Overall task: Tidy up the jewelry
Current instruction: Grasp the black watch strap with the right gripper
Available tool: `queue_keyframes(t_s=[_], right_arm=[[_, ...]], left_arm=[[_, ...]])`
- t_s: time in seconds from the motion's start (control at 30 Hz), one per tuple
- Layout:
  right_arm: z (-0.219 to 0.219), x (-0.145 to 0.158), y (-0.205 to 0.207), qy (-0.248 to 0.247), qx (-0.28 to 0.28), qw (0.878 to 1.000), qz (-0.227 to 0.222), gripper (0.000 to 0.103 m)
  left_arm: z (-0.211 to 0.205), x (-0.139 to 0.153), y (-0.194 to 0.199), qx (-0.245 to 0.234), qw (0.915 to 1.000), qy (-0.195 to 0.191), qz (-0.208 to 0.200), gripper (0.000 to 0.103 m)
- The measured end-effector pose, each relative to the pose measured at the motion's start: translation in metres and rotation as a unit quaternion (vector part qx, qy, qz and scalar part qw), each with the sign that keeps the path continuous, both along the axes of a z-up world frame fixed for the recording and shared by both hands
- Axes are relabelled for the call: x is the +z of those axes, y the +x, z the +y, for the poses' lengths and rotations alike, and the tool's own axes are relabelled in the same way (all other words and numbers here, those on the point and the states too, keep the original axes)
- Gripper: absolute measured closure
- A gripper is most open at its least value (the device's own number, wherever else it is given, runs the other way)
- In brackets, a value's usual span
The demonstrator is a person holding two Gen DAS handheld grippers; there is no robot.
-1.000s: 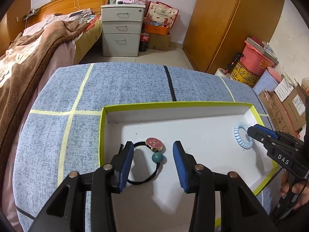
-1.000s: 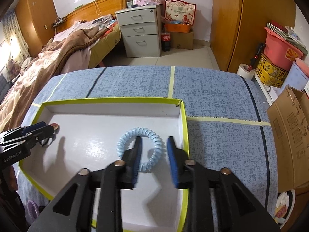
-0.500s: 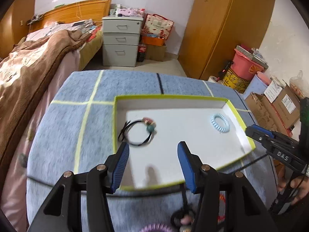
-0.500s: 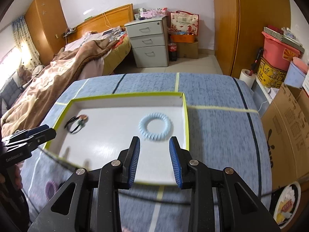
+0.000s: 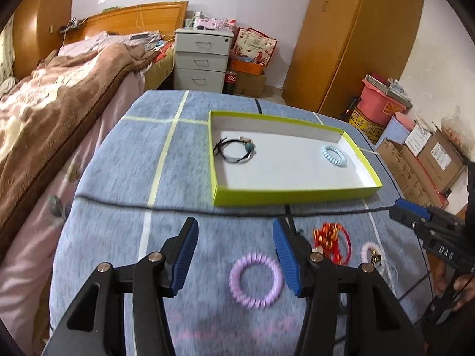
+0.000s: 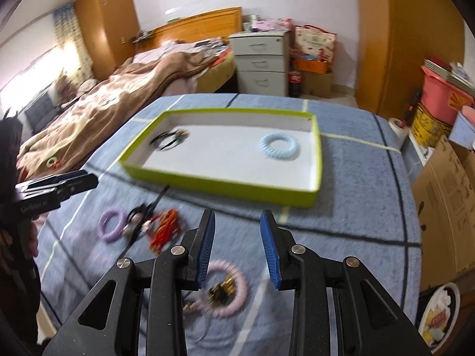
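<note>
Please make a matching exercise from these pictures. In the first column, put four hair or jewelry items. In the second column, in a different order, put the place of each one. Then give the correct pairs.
Items:
1. light blue spiral hair tie
2. black hair tie with charms
3. purple spiral hair tie
4. pink ring with gold charm

Places:
A. on the blue cloth, between the fingers of the left gripper
B. in the tray, right part
C. on the blue cloth, partly under the right gripper
D. in the tray, left part

Pairs: 1-B, 2-D, 3-A, 4-C
</note>
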State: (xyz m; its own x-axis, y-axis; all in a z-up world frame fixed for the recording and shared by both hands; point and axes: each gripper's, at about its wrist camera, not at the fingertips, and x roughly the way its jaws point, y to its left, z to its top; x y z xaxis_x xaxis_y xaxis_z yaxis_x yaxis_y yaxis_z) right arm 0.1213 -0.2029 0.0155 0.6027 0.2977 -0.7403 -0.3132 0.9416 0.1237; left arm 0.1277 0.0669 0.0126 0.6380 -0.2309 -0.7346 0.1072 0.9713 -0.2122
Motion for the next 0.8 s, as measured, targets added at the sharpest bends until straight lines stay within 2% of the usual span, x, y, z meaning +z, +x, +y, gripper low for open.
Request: queue_keyframes(t_s=[0.13, 0.4, 0.8], right_arm=[[0.013, -0.009, -0.014, 0.014, 0.034, 0.999, 0.014, 0.070], [0.039, -0.025, -0.033, 0.006, 0.078, 0.996, 0.035, 0.070], [0.057, -0.040, -0.040, -0.043, 0.085, 0.994, 0.055, 0.070]], left_arm=[[0.009, -0.005, -0.014, 0.004, 1.0000, -0.004, 0.004, 0.048], [0.014, -0.014, -0.031, 0.006, 0.9999, -0.004, 0.012, 0.046], [0.019, -0.029, -0.051, -0.017, 0.9987, -0.034, 0.036, 0.045]])
